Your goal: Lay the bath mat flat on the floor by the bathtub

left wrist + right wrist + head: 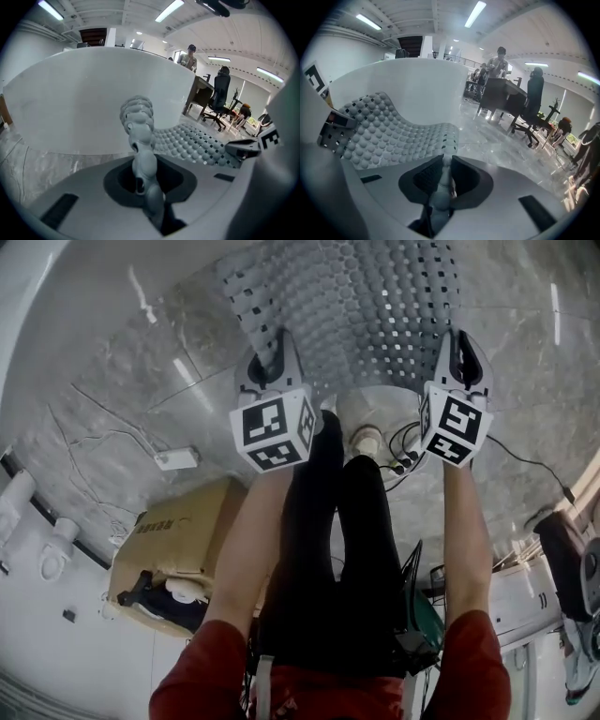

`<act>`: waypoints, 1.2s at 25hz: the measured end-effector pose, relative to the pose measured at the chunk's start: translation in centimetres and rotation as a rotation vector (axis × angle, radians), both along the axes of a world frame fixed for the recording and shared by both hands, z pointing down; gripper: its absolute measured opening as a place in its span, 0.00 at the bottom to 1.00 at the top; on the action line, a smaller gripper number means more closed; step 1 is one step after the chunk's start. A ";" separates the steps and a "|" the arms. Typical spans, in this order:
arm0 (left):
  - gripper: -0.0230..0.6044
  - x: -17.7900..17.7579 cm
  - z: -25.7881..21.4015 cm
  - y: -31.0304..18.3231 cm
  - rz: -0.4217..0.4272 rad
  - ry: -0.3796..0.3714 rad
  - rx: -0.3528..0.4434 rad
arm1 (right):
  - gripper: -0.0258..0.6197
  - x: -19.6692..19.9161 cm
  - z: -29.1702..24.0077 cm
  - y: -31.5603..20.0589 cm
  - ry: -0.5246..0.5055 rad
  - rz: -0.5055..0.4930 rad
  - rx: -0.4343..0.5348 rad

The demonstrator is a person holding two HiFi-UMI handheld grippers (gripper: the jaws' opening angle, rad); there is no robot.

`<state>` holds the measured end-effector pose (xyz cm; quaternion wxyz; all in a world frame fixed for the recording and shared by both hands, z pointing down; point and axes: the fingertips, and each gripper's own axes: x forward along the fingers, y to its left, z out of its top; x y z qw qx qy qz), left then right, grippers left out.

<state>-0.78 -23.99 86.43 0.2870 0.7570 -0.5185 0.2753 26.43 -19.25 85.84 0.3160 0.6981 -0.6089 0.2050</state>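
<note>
— What have you got hold of?

— The bath mat. My left hand-held gripper is clenched on one near corner and my right hand-held gripper on the other. Each one pinches the bobbled edge between its jaws. The rest of the mat curves away ahead of both, over the marble floor. The bathtub stands beyond it. I can't tell whether the mat's far end touches the floor.

— So what could spoil it?

— The slack between the two. Seen from the right hand-held gripper, the mat humps up on the way across to the left one. If I let go like this, I judge it would settle in a wave or a fold, not flat.

— Anything else?

— My feet are just behind and below the hand-held grippers, so the near edge could land on them. The pinch is thin on a floppy edge, and a slip on one side would skew the mat against the tub. The cable out to the right of my right hand-held gripper could also end up under a corner.
</note>
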 end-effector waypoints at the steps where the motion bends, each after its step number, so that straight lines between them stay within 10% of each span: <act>1: 0.13 -0.1 1.4 -0.3 -0.005 0.002 -0.006 | 0.15 -0.1 1.2 -0.4 0.005 -0.011 -0.004; 30: 0.17 -6.4 27.3 -4.0 0.074 -0.252 -0.066 | 0.15 -4.1 25.7 -2.5 0.028 -0.094 -0.184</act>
